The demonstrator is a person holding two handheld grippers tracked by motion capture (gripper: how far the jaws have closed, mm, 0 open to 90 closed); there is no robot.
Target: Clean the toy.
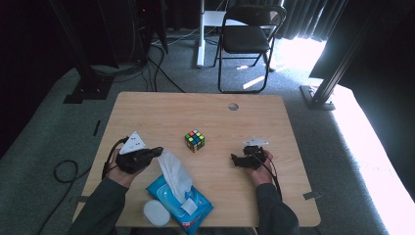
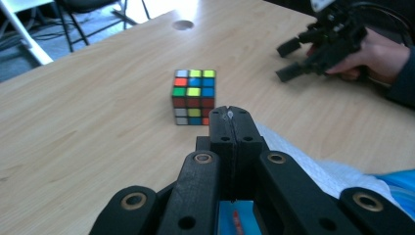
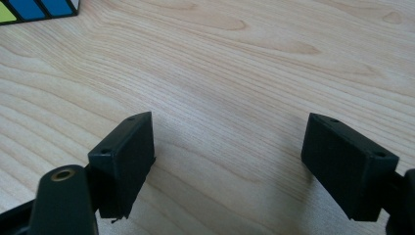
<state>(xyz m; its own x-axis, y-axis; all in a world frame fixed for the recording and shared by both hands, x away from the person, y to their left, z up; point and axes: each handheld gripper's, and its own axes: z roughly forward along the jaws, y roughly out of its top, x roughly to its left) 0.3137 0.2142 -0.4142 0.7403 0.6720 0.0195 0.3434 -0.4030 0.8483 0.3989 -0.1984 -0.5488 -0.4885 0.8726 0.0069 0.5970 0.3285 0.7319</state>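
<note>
A scrambled colour cube stands in the middle of the wooden table; its corner shows at the top left of the right gripper view. My left gripper is at the table's left, jaws shut on the top edge of a white wet wipe. The wipe rises out of a blue pack. A sliver of white shows between the closed tips. My right gripper rests at the right, open, with bare wood between its jaws.
A white round lid lies left of the blue pack near the front edge. There is a cable hole in the tabletop at the back. A black folding chair stands on the carpet beyond the table.
</note>
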